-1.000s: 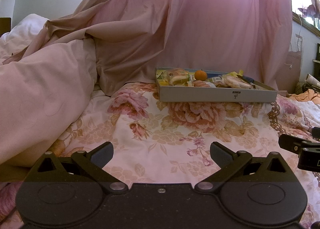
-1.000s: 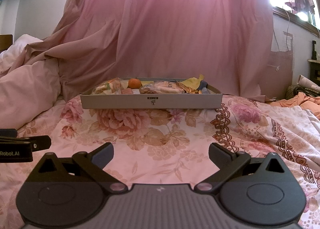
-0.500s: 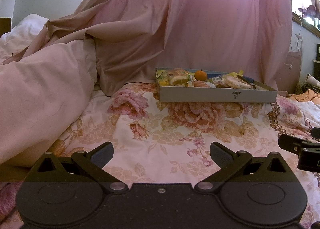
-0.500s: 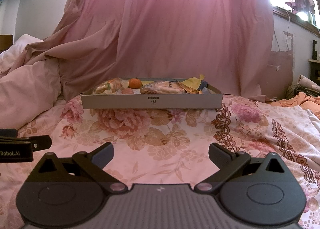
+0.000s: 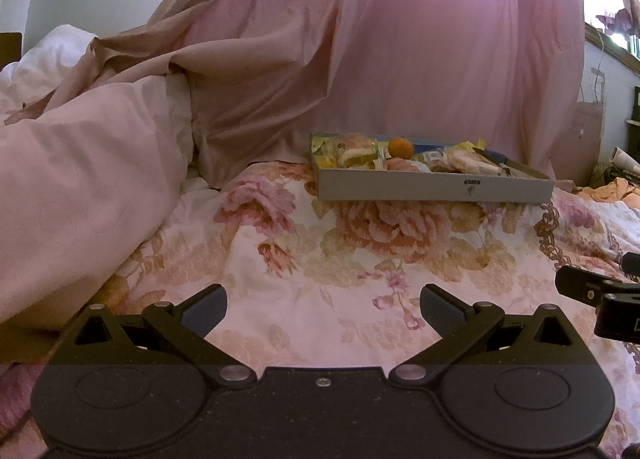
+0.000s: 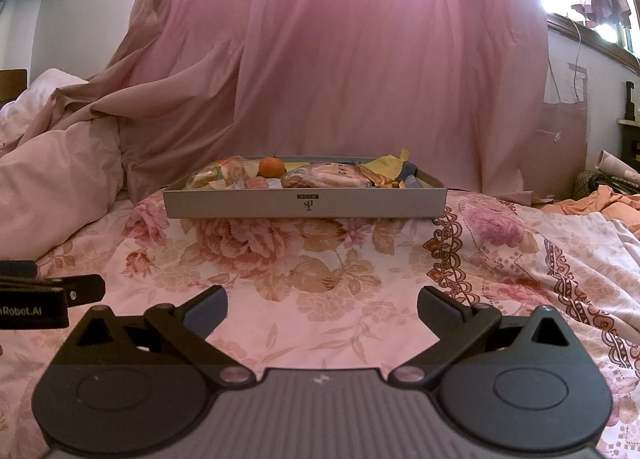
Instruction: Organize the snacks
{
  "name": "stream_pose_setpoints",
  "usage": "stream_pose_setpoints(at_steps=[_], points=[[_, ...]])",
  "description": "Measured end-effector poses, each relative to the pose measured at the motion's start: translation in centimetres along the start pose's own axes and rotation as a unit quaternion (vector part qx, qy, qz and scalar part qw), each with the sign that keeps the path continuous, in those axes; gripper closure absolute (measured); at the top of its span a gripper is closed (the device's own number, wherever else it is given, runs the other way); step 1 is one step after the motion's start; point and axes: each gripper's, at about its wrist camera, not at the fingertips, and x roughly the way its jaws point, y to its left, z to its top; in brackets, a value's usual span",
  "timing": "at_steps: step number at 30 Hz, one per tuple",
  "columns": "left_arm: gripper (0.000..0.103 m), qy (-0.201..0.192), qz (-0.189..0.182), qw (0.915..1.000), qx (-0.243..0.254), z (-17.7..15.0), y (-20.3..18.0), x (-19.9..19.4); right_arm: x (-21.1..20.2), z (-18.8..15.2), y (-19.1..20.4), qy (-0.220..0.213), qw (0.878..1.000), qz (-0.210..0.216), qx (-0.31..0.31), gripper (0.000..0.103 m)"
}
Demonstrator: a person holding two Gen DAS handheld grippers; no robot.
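A shallow grey box (image 5: pixel 436 190) (image 6: pixel 304 206) sits on the floral bedspread, far ahead of both grippers. It holds several wrapped snacks (image 5: pixel 356 153) (image 6: pixel 336 175) and a small orange fruit (image 5: pixel 401 147) (image 6: pixel 272 167). My left gripper (image 5: pixel 323 305) is open and empty, low over the bedspread, well short of the box. My right gripper (image 6: pixel 322 305) is likewise open and empty, facing the box's long side. Each gripper shows at the edge of the other's view.
A bunched pink duvet (image 5: pixel 80 187) (image 6: pixel 52 183) rises on the left. A pink curtain (image 5: pixel 440 39) (image 6: pixel 360 59) hangs behind the box. Orange cloth (image 6: pixel 600 205) lies at the right edge. Flat floral bedspread (image 5: pixel 320 251) lies between grippers and box.
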Motion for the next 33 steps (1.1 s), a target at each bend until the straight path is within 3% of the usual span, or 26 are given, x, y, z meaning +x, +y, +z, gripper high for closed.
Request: stream_pose_setpoints(at_steps=[33], points=[[0.001, 0.016, 0.02, 0.9997, -0.004, 0.34, -0.22, -0.07, -0.02, 0.07, 0.01, 0.001, 1.0, 0.0, 0.0, 0.0]])
